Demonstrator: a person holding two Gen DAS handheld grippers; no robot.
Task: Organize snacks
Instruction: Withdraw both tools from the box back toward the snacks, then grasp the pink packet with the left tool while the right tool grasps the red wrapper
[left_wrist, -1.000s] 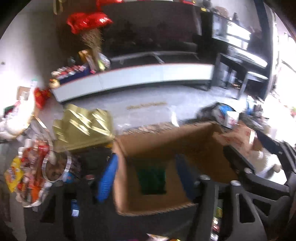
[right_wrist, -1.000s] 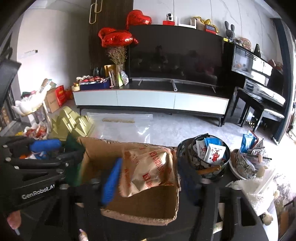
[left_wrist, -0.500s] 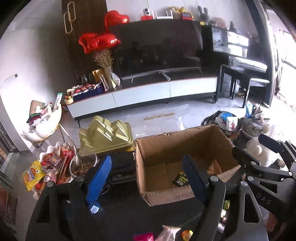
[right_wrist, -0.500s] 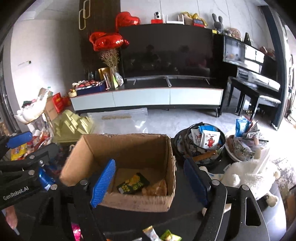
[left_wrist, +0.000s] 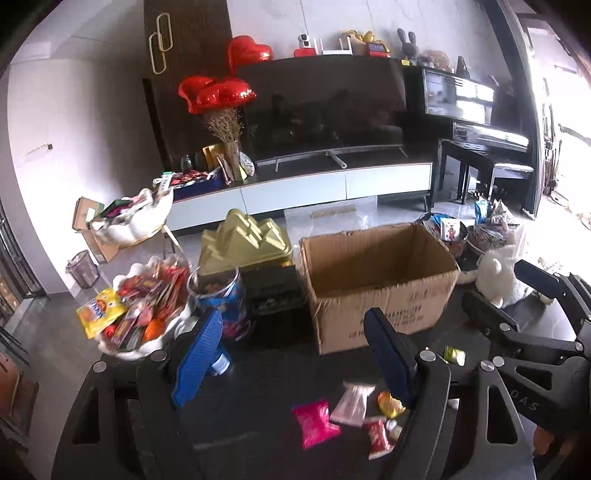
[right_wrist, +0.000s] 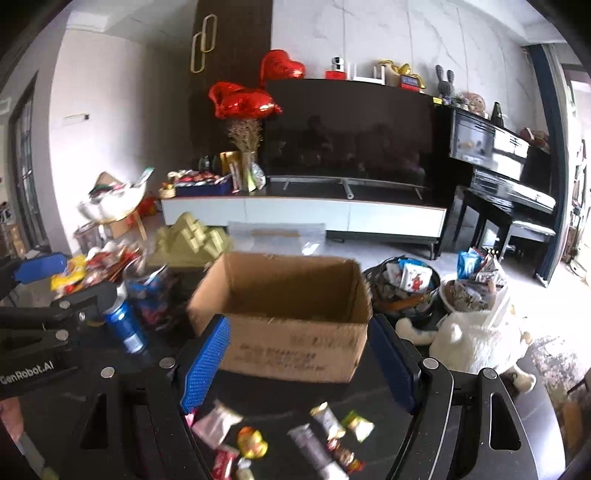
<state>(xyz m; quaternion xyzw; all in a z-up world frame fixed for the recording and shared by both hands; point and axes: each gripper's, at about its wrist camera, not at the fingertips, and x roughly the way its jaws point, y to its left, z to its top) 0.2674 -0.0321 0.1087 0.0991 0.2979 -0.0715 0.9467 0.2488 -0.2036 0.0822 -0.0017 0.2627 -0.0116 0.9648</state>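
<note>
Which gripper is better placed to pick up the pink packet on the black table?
Probably the left gripper: its jaws are open and empty, and the pink packet lies right below them. In the right wrist view the packet barely shows.

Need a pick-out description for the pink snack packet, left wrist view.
Find the open cardboard box in the middle of the black table. In front of it lies a cluster of loose snacks; the pink packet is its leftmost piece. It is the only solid bright pink one, beside a silvery wrapper.
</note>
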